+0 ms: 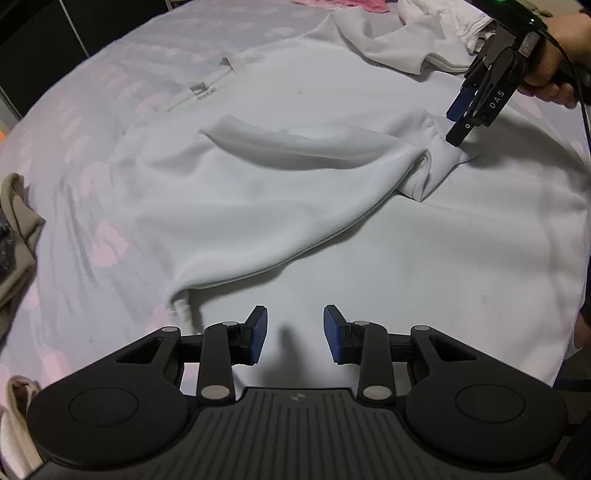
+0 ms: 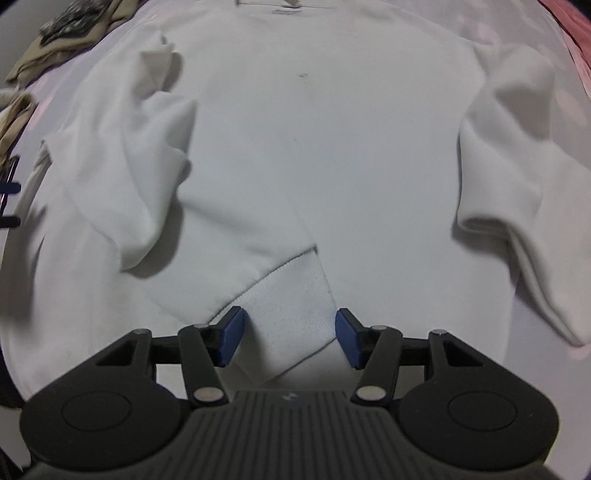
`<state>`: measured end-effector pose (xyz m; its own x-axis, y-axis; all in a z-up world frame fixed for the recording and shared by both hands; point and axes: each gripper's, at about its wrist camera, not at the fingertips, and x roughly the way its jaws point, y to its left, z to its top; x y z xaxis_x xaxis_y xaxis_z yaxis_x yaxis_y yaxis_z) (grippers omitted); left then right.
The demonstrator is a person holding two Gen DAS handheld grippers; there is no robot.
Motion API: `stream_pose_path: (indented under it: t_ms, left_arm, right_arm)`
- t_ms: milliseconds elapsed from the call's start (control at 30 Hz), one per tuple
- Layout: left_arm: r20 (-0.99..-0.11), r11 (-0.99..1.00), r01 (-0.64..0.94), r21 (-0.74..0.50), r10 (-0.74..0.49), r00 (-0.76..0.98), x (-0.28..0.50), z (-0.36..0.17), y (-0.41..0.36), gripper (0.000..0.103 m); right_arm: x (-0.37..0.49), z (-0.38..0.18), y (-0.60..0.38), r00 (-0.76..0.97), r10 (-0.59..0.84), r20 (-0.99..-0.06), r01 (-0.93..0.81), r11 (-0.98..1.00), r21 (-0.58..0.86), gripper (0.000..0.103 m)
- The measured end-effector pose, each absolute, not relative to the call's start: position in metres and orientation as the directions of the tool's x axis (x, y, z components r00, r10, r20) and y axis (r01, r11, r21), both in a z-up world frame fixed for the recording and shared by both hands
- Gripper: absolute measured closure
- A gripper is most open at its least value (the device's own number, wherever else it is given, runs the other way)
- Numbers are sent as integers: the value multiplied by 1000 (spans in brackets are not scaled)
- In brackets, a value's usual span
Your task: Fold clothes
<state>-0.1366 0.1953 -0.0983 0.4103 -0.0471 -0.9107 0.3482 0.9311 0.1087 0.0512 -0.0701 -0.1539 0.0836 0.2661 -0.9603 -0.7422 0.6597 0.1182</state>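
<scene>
1. A white sweatshirt point(image 1: 332, 74) is spread flat on a bed sheet point(image 1: 74, 155) printed with pale pink patches; it fills most of both views.
2. The left sleeve point(image 1: 295, 173) is folded across the body, with its ribbed cuff point(image 2: 295, 317) laid on the chest area.
3. The right tongs point(image 2: 289, 336) are seen set wide; the cuff is framed between the blue pads point(image 2: 232, 335) but is not pinched, as far as can be told.
4. In the left wrist view the right tongs point(image 1: 456, 131) are pointed down at the cuff, tips at or just above the fabric; contact cannot be confirmed.
5. The left tongs point(image 1: 294, 334) are held wide with nothing between them, over a plain stretch of the sweatshirt near its hem side.
6. The other sleeve point(image 2: 517, 177) is bunched at the right side of the body, not flat.
7. A beige garment point(image 1: 14, 229) is seen at the bed's edge, a pink one point(image 1: 332, 3) at the far side, and a second white garment point(image 1: 443, 22) beside it.
</scene>
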Motion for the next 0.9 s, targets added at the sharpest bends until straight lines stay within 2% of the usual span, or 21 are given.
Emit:
stream_pose_path:
  t_ms: [33,67,100,133,200,433,500,733,833,900]
  left_arm:
    - [-914,930,352,106,-48,403,-138,-100,195,72]
    - [-917,929,355,103,-49,395,-139,-101,194,71]
    - [-920,928,359,103,-48,388,-139,-103,194,71]
    - [-923,924,366,114,-37,382,-138,-108,194,71]
    - [-931,916,374,144,-4,366,-140,-116,193,71]
    - [-940,935,308,177,67,336,-142,-128,213,71]
    - [-940,942,285,175,74,333,-141,-128,219,65]
    - [-942,950,259,173,83,325,-141,-126,225,64]
    - [-934,945,272,181,79,349,-140,-121,222,64]
    - [-923,945,273,180,66,380,-139,-115,222,64]
  right_arm:
    - [51,-155,-69,92,270,-958,-738,664,116,46]
    - [52,-154,-68,96,274,-957,-739,664,116,60]
    - [53,-151,-68,95,277,-956,-742,660,117,81]
    - [55,-149,-68,94,280,-955,-746,655,119,89]
    - [55,-143,-68,95,286,-954,-758,641,117,93]
    - [59,-112,-101,127,258,-958,-783,618,63,94]
    - [64,-105,-119,130,238,-963,-774,632,52,94]
    - [69,-127,-141,203,132,-970,-749,659,-67,94]
    - [68,-133,-136,201,128,-971,-757,650,-71,93]
    - [68,-130,-134,214,127,-969,-755,651,-82,80]
